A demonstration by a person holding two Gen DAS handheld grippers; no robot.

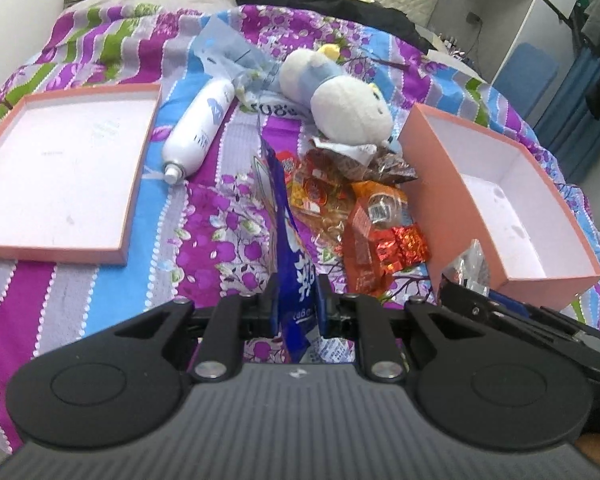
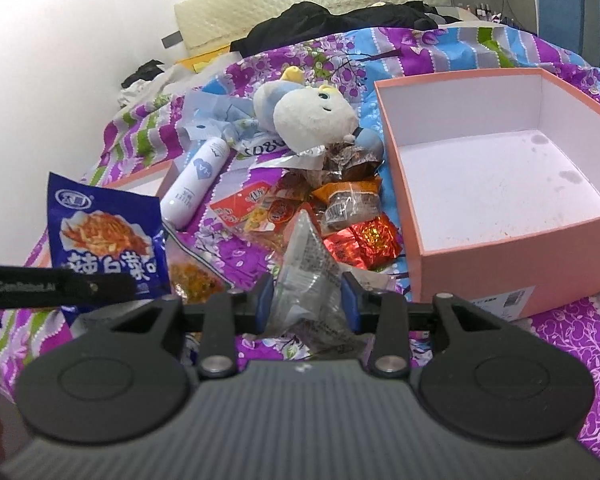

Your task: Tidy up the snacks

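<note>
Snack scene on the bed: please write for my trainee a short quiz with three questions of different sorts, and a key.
1. True or false: the pink box already holds snacks.
2. What does the left gripper hold? A) white bottle B) blue snack packet C) plush toy
3. Fill in: the right gripper is shut on a ____ wrapper.

Key:
1. False. Its inside is bare.
2. B. The blue snack packet is clamped between its fingers; the white bottle and plush toy lie on the bedspread.
3. Silvery. The silvery wrapper stands between its pads, before the pile of snacks.
</note>
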